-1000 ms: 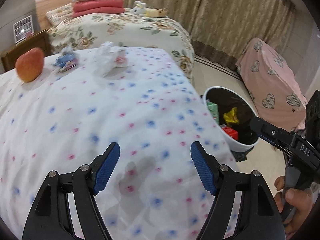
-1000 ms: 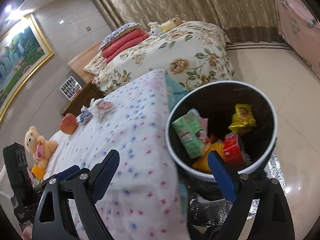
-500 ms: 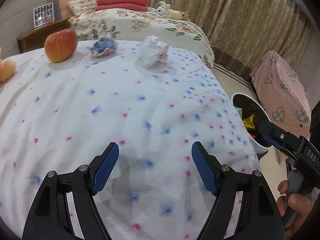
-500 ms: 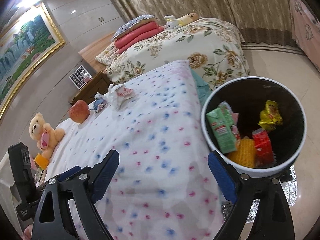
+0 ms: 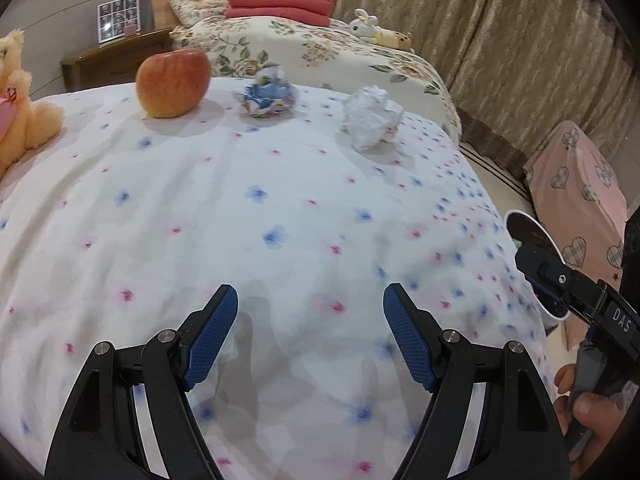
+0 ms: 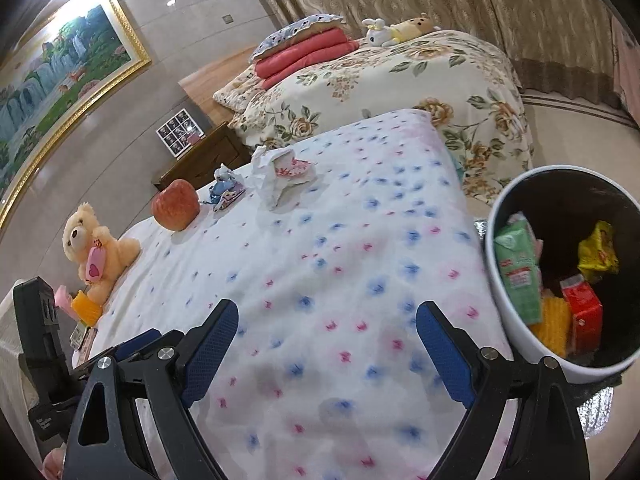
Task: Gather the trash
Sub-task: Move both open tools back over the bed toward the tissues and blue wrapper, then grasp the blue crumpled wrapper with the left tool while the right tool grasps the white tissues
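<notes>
A crumpled white tissue (image 5: 372, 122) (image 6: 282, 176) and a crumpled blue-patterned wrapper (image 5: 267, 96) (image 6: 224, 190) lie at the far side of the flower-print bed (image 5: 280, 216). A white trash bin (image 6: 516, 344) with several wrappers inside stands on the floor at the bed's right; in the left wrist view only its rim (image 5: 554, 246) shows. My left gripper (image 5: 310, 304) is open and empty, low over the bed. My right gripper (image 6: 326, 320) is open and empty over the bed's near edge beside the bin.
A red apple (image 5: 174, 82) (image 6: 176, 204) and a teddy bear (image 6: 94, 248) (image 5: 20, 116) sit on the bed at the left. A second bed (image 6: 400, 76) with pillows lies behind. A pink-covered seat (image 5: 580, 188) stands at the right.
My left gripper has swung left and forward over the bed, so the apple and the trash look nearer. My right gripper has swung left, away from above the bin. Both stayed open.
</notes>
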